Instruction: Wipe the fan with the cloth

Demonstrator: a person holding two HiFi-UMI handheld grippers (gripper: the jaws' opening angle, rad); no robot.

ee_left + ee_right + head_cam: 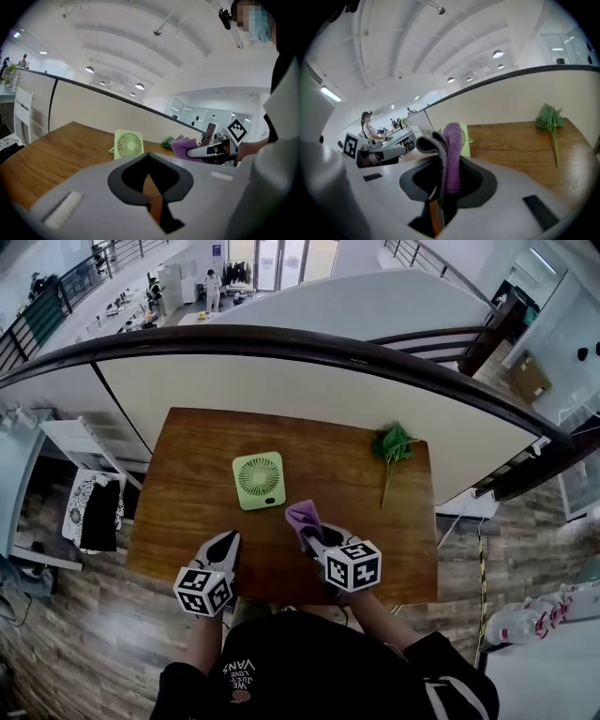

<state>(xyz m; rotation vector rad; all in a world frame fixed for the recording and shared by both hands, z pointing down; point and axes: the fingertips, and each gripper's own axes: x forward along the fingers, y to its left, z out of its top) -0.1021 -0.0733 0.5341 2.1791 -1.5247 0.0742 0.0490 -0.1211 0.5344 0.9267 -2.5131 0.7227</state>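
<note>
A pale green square fan (258, 479) stands on the brown wooden table (187, 484), its grille toward me. In the left gripper view the fan (128, 144) is ahead and a little left. My right gripper (315, 538) is shut on a purple cloth (303, 516), held above the table just right of the fan. In the right gripper view the cloth (451, 154) sticks up from the right gripper (440, 185) and hides part of the fan (464, 138). My left gripper (226, 545) is shut and holds nothing, near the table's front edge; its tips (149, 155) meet.
A green leafy sprig (392, 446) lies at the table's far right corner, and the sprig (551, 121) also shows in the right gripper view. A curved white wall with a dark rail (309, 343) runs behind the table. A white chair (80, 451) stands to the left.
</note>
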